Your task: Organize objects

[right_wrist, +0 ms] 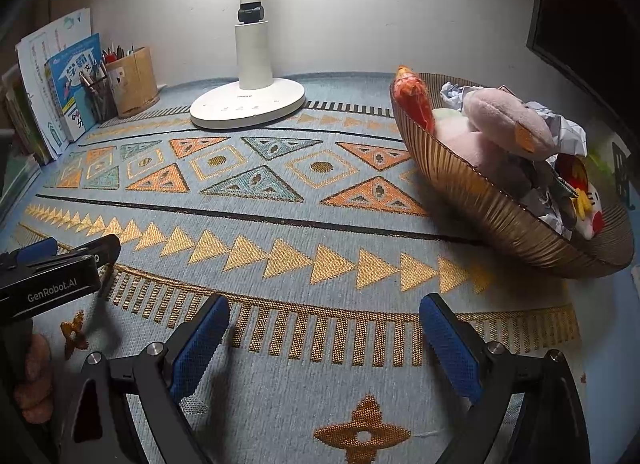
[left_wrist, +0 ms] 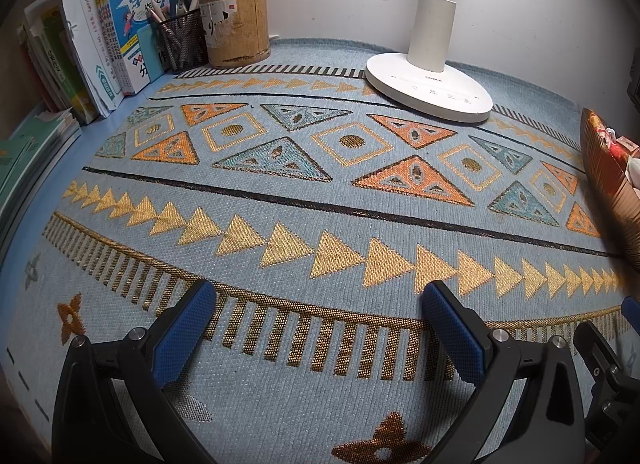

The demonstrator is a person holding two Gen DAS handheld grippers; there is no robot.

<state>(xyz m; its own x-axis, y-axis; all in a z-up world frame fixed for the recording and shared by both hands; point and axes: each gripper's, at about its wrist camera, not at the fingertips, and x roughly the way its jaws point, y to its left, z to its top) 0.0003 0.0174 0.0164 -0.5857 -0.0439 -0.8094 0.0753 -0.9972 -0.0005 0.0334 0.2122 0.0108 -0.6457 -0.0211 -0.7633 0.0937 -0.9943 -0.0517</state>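
Our left tongs (left_wrist: 318, 328) and right tongs (right_wrist: 324, 338) both stand apart, holding nothing, above the patterned mat (right_wrist: 280, 223) on the worktop. The ribbed basket (right_wrist: 500, 215) at right holds a pink plush toy (right_wrist: 504, 123) and crumpled paper (right_wrist: 568, 131), near the white lamp base (right_wrist: 248, 105).

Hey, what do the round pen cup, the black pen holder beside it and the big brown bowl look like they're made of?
The tan cylindrical pen cup looks like bamboo or wood: matte, with a pale grain and a worn label. The black pen holder is wire mesh, probably metal, since the pens show through it. The brown ribbed bowl has fine radial ridges and a slight sheen; plastic or glass, hard to tell.
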